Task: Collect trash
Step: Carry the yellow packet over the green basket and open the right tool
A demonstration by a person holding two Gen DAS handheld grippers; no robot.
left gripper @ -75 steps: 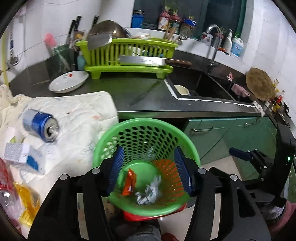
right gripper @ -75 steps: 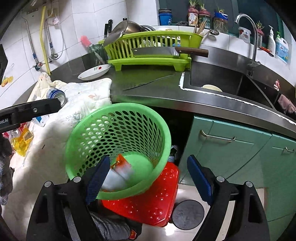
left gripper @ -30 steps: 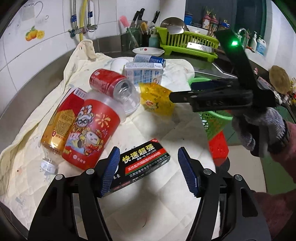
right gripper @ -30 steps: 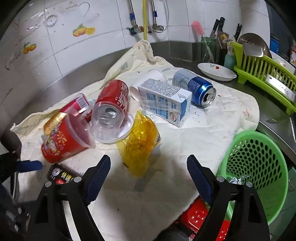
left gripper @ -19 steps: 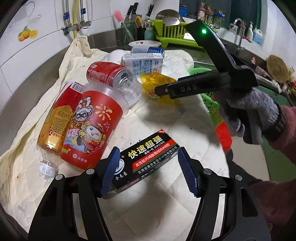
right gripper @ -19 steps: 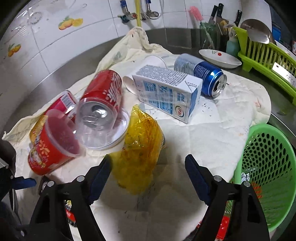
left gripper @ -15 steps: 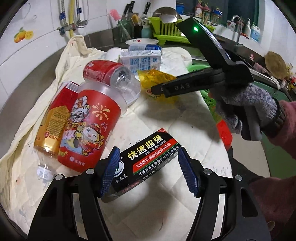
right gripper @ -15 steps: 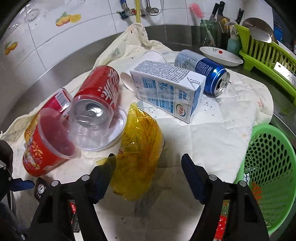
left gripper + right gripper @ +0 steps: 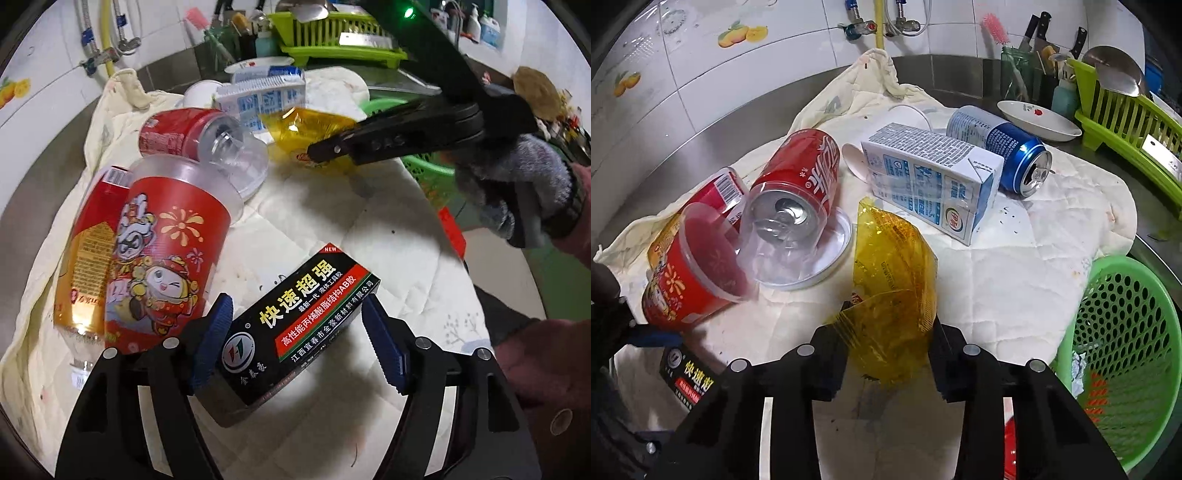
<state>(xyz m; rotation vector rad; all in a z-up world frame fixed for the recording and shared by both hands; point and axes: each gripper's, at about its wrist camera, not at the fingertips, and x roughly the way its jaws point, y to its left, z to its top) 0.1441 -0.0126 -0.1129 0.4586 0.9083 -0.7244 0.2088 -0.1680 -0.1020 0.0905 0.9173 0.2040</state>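
Trash lies on a cream cloth (image 9: 1015, 266). My left gripper (image 9: 299, 339) is open with its blue pads either side of a black glue box (image 9: 295, 325), which also shows in the right wrist view (image 9: 687, 376). My right gripper (image 9: 888, 354) has its jaws closed in on a yellow plastic wrapper (image 9: 890, 291), seen too in the left wrist view (image 9: 314, 129). A green mesh basket (image 9: 1126, 354) stands at the right with some trash in it.
On the cloth lie a red cup (image 9: 159, 258), a red can (image 9: 801, 181) in a clear cup, a milk carton (image 9: 931, 181), a blue can (image 9: 1004, 151) and a gold-label bottle (image 9: 85, 258). A white dish (image 9: 1038, 123) and green dish rack (image 9: 1126, 122) stand behind.
Both grippers swung from the basket to the cloth. The left settled around the glue box. The right moved onto the yellow wrapper and its jaws closed in on it.
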